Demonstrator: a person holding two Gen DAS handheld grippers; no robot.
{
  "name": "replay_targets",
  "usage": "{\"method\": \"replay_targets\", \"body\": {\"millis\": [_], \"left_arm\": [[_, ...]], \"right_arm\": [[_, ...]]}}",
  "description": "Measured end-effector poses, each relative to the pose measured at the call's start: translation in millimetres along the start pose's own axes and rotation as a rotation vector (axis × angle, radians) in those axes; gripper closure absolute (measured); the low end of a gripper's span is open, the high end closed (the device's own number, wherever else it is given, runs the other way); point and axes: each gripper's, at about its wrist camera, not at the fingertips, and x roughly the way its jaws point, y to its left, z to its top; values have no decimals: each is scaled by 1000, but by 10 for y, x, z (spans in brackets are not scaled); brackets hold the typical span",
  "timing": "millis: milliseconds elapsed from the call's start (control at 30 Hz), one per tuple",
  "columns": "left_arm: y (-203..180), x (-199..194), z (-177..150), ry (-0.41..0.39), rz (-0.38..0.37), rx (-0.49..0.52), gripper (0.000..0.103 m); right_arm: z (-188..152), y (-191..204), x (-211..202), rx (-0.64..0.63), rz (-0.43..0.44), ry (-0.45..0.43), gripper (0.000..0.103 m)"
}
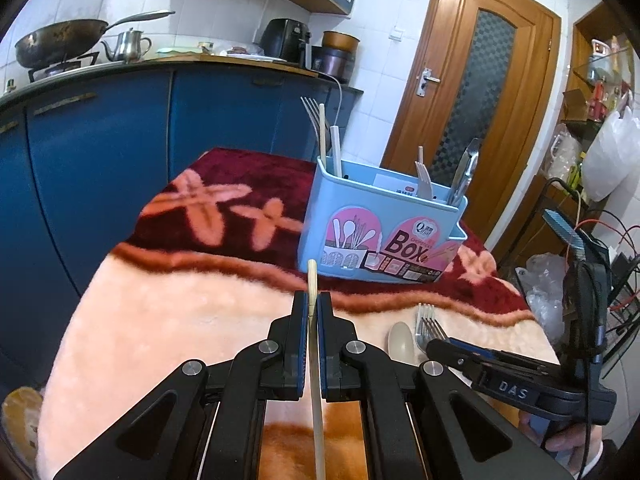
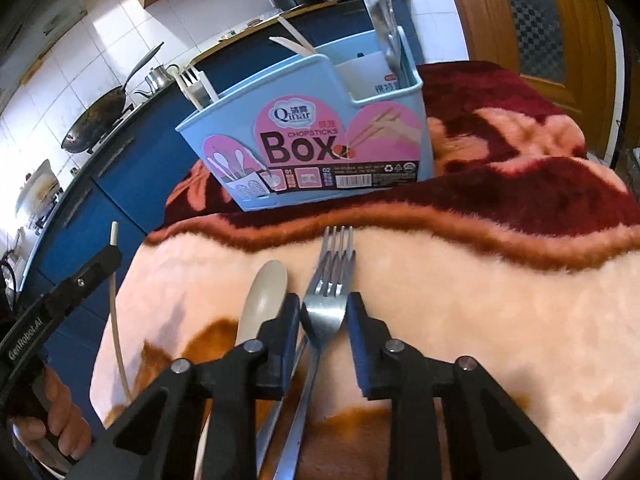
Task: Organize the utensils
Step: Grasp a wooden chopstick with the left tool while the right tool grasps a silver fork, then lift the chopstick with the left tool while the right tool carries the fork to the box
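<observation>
A light blue utensil box (image 1: pixel 380 220) labelled "Box" stands on the blanket-covered table, holding a fork, chopsticks, a plastic knife and tongs. It also shows in the right wrist view (image 2: pixel 320 136). My left gripper (image 1: pixel 313 304) is shut on a pale chopstick (image 1: pixel 312 280), held in front of the box. My right gripper (image 2: pixel 323 306) is open, its fingers on either side of two stacked steel forks (image 2: pixel 330 276) lying on the blanket. A beige spoon (image 2: pixel 264 296) lies just left of the forks.
The table wears a plush pink and maroon blanket (image 1: pixel 180 320). Blue kitchen cabinets (image 1: pixel 120 140) with a wok and kettle stand to the left. A wooden door (image 1: pixel 472 100) is behind the box. Wires and bags sit at the right (image 1: pixel 600 240).
</observation>
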Motion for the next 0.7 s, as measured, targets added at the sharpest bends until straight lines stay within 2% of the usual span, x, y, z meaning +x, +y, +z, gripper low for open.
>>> {"method": "replay_targets", "body": {"millis": [167,333,567,700], "left_arm": [[5,-25,-2,-4,-4,-5,99],[16,-55,0,-11,-3,-10,99],[0,-128,12,-38,-24,-14,99],[-17,-179,79,-71,-35,-11,99]], "right_arm": [[-74,4,-88,5,21,-11,79],[-113,67,-266,-26,20,-64,79],[-66,158,-552,-66,26,-186,79],[-50,198,-707,-84,18,-291,80]]}}
